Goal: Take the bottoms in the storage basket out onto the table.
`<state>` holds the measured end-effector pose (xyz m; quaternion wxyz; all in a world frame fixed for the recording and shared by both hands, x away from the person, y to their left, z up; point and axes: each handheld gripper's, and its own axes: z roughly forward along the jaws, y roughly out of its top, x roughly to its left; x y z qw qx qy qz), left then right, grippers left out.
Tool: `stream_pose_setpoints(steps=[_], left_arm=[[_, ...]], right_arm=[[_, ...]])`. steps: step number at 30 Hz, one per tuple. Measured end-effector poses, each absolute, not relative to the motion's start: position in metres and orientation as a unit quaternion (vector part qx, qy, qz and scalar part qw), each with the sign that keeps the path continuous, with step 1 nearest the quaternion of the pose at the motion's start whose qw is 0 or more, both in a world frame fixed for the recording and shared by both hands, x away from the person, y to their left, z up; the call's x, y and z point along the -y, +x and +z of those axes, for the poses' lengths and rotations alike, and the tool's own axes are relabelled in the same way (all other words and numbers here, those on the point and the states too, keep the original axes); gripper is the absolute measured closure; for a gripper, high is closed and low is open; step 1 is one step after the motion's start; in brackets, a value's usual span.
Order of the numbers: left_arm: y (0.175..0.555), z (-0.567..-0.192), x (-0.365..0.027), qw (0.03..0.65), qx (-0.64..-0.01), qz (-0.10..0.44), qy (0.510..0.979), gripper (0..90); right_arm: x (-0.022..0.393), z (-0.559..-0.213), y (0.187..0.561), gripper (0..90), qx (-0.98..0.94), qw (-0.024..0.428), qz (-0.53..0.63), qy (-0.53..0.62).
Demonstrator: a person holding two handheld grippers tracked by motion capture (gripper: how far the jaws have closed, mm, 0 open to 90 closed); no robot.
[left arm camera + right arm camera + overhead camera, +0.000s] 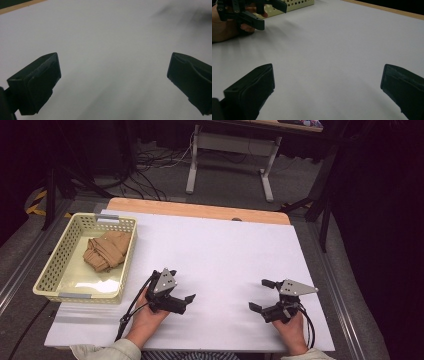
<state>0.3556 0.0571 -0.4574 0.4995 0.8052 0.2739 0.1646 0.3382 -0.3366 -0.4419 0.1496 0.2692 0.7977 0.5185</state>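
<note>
Brown cloth (106, 250) lies crumpled in a cream plastic basket (53, 270) at the left side of the desk (225, 245), a tan, folded-over bundle with soft creases, sitting toward the far half of the basket (its weave is too small to make out). The basket's walls are pierced with rows of small holes, and the near half of its floor is bare.

Both tools rest low over the white desk top near the person's edge, well apart from each other and from the cloth. The left tool (181, 287) is held just right of the basket's near corner, its jaws spread wide with nothing between them; the left gripper view shows bare white surface between the two black pads. The right tool (262, 295) stands equally wide and empty, and in the right gripper view it faces across the desk toward the left tool (265, 15) and a corner of the basket (299, 3).
</note>
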Motion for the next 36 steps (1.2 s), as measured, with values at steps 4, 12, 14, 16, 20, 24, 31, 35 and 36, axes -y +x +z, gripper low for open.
stream_pose_setpoints(steps=[4,12,14,16,20,24,31,35,36], left_arm=[[0.355,-0.456,-0.057,0.499,-0.275,0.167,0.805,0.0],[0.355,-0.448,-0.058,0.498,-0.273,0.166,0.806,0.0],[0.354,-0.446,-0.058,0.495,-0.270,0.167,0.809,0.0],[0.353,-0.443,-0.058,0.495,-0.268,0.160,0.811,0.0],[0.352,-0.438,-0.058,0.498,-0.258,0.156,0.813,0.3],[0.352,-0.433,-0.059,0.497,-0.256,0.159,0.814,0.3],[0.354,-0.424,-0.066,0.503,-0.257,0.160,0.809,0.6],[0.356,-0.420,-0.068,0.501,-0.254,0.163,0.811,0.6],[0.356,-0.418,-0.069,0.501,-0.252,0.162,0.812,0.6]], right_arm=[[0.336,-0.442,0.338,0.0,-0.799,0.151,0.517,0.269],[0.337,-0.442,0.337,0.0,-0.797,0.149,0.520,0.269],[0.336,-0.442,0.337,0.0,-0.798,0.151,0.518,0.267],[0.336,-0.442,0.337,0.0,-0.799,0.150,0.518,0.267],[0.336,-0.443,0.337,0.0,-0.799,0.150,0.517,0.267],[0.336,-0.443,0.337,0.0,-0.800,0.146,0.517,0.267],[0.335,-0.443,0.338,0.0,-0.800,0.139,0.519,0.268],[0.335,-0.444,0.339,0.0,-0.801,0.139,0.517,0.268],[0.335,-0.444,0.339,0.0,-0.801,0.139,0.517,0.268]])
